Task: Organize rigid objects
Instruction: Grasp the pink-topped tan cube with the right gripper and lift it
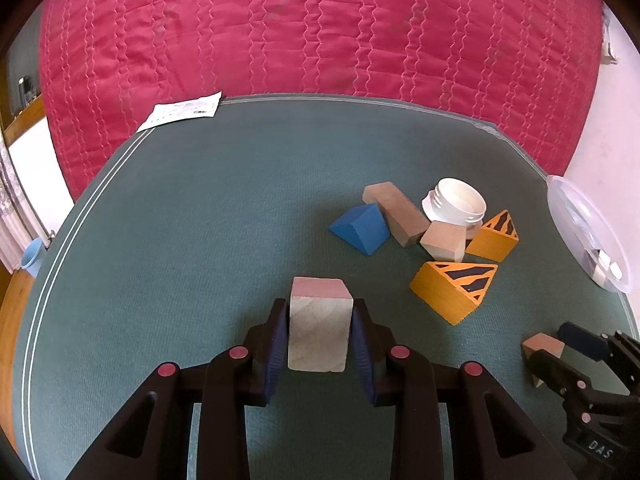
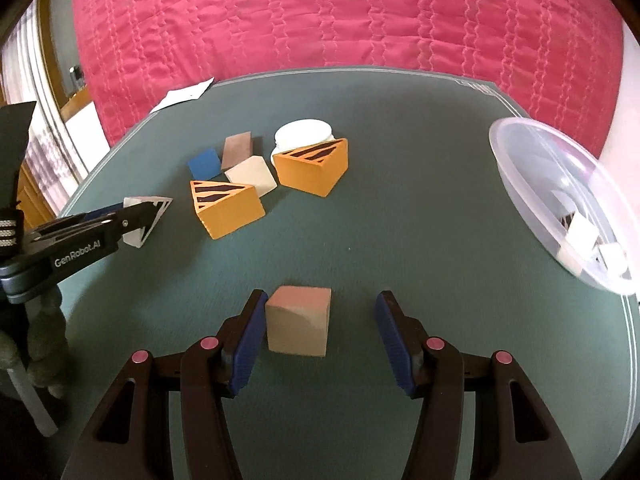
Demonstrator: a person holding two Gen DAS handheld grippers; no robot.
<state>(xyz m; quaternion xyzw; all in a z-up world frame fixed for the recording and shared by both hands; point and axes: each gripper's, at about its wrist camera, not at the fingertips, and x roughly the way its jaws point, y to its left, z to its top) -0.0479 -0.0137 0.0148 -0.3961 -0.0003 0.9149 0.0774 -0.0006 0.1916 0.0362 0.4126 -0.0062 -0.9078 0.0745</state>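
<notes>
My left gripper [image 1: 320,336] is shut on a plain wooden block [image 1: 319,326], just above the green mat. It also shows from the side in the right wrist view [image 2: 140,220]. My right gripper [image 2: 320,332] is open around a wooden cube [image 2: 298,320] on the mat; its left pad touches the cube. That cube shows in the left wrist view [image 1: 542,347]. A pile lies further back: two orange striped wedges [image 2: 226,208] [image 2: 314,168], a blue wedge [image 2: 205,164], a brown block [image 2: 237,149], a pale block [image 2: 252,176] and a white jar [image 2: 304,133].
A clear plastic bowl [image 2: 532,172] holding white pieces stands at the mat's right edge. A white paper [image 1: 182,114] lies at the mat's far left corner. A pink quilted cover [image 1: 320,28] rises behind the green mat [image 1: 200,220].
</notes>
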